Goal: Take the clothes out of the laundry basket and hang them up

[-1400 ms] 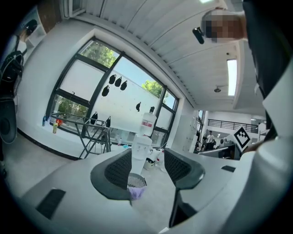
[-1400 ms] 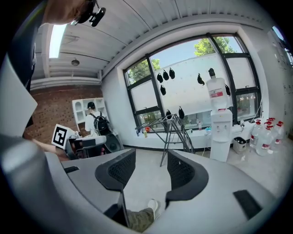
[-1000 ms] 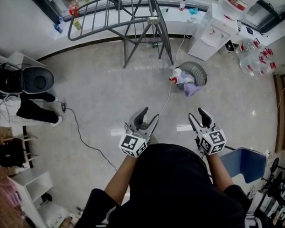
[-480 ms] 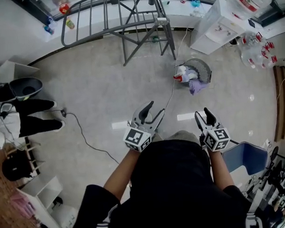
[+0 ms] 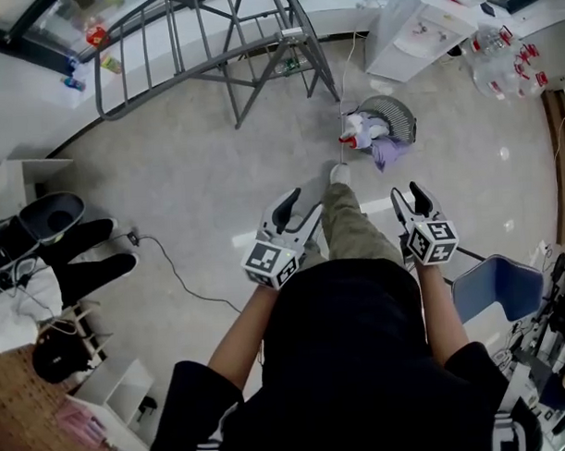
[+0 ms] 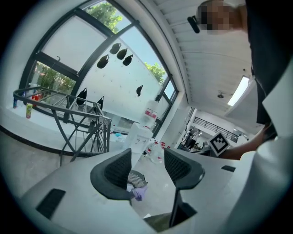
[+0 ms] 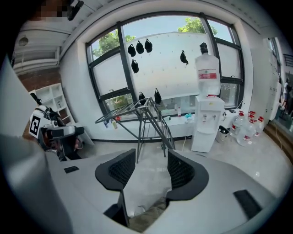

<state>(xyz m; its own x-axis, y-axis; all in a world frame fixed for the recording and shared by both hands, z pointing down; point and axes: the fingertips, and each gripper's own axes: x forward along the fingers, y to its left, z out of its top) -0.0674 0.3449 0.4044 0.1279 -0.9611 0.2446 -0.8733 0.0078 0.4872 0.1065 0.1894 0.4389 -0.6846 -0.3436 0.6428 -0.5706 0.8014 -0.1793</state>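
Note:
A round wire laundry basket (image 5: 393,117) stands on the floor ahead, with white, red and purple clothes (image 5: 377,152) spilling over its rim. A grey metal drying rack (image 5: 211,37) stands behind it to the left. My left gripper (image 5: 298,206) and right gripper (image 5: 408,193) are held at waist height, well short of the basket, both open and empty. Between the left gripper's (image 6: 147,167) jaws, the left gripper view shows the basket (image 6: 135,177) and a purple cloth (image 6: 139,192) far off. The right gripper (image 7: 151,171) faces the rack (image 7: 144,114).
A water dispenser (image 5: 414,30) and spare water bottles (image 5: 503,55) stand at the back right. A blue chair (image 5: 502,291) is at my right. A cable (image 5: 173,275) runs across the floor. A person's legs in black shoes (image 5: 90,264) and a white shelf (image 5: 108,392) are at the left.
The person's leg has swung forward between the grippers and the view has shifted towards the basket. Both grippers stay open and empty in front of the body.

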